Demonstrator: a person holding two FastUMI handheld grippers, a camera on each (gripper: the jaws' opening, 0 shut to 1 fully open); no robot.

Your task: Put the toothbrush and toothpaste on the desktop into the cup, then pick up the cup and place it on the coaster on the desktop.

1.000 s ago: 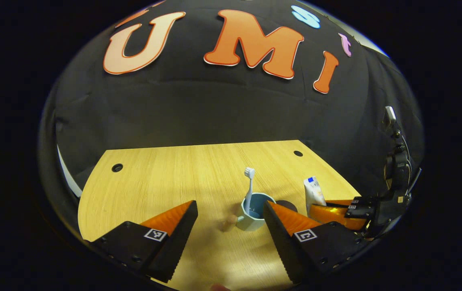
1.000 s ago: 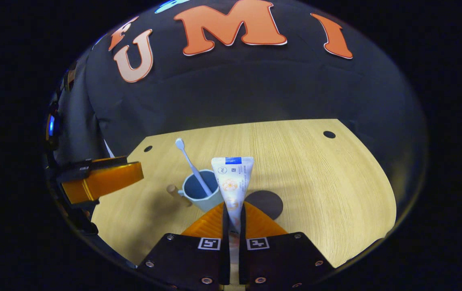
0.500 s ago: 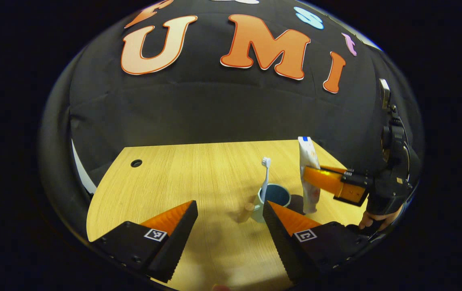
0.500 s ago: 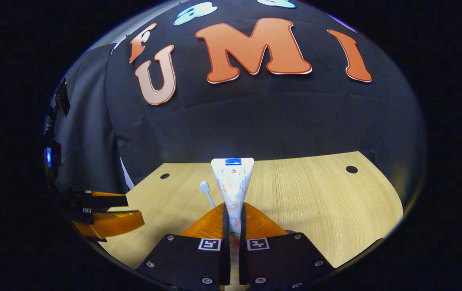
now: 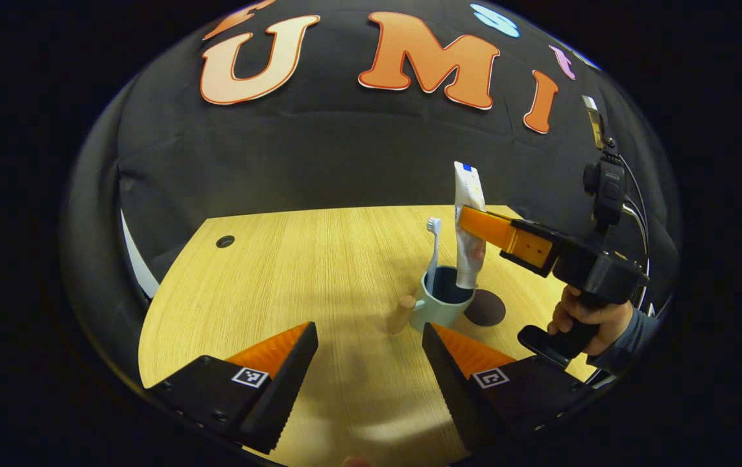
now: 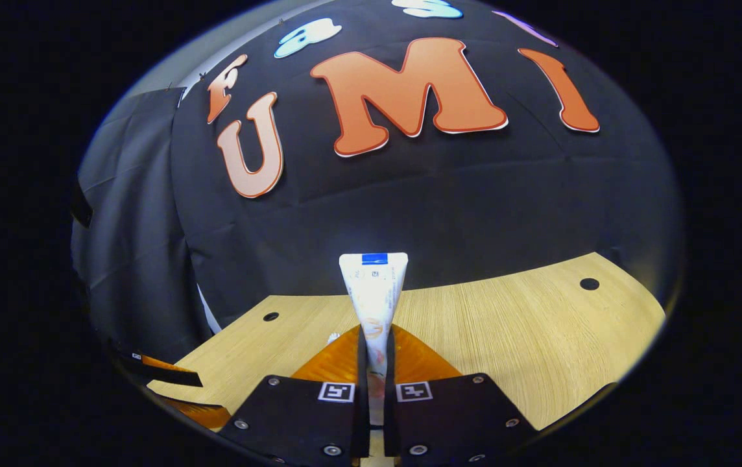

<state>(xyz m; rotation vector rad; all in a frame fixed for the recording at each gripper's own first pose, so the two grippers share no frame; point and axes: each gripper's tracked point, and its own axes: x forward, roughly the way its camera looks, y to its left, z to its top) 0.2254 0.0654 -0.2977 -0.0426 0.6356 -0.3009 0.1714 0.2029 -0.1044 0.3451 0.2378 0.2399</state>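
The toothpaste (image 6: 373, 292) is clamped upright between both fingers of the right hand-held gripper (image 6: 371, 344), crimped end up. In the left gripper view the tube is seen held over the cup (image 5: 443, 303), its cap end at or just inside the rim; whether it touches the bottom cannot be told. The toothbrush (image 5: 432, 250) already stands in the cup, head up. The left hand-held gripper (image 5: 370, 344) is held wide open and empty, near the cup's handle side. The coaster (image 5: 484, 307) lies bare on the tabletop (image 5: 293, 272), just beside the cup. Left, it is judged: release of the tube, then transfer of the cup onto the coaster.
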